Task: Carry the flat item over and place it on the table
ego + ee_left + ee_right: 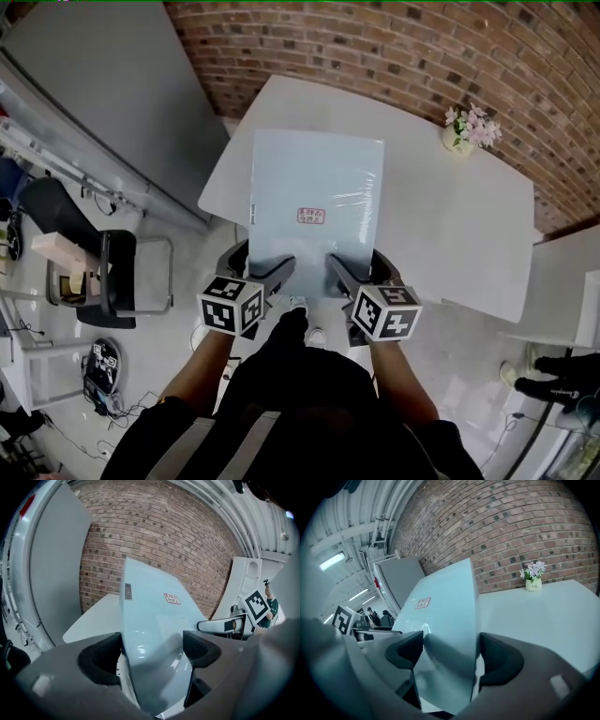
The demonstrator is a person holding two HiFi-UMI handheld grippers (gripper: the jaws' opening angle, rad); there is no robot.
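Head view: pale-blue flat rectangular glossy pack (316, 202) carried between both grippers, its far half over the near part of the white tabletop (469, 225)
Pack marking: small red-printed label (310, 216) on the upper face, near centre
Left gripper (274, 272): clamped on the pack's near edge at 7 o'clock
Right gripper (343, 274): clamped on that near edge at 5 o'clock
Table item: small white pot of pink flowers (466, 131) at 1 o'clock, well apart from the pack
Backdrop: red brick wall (375, 47) at 12 o'clock, behind the tabletop
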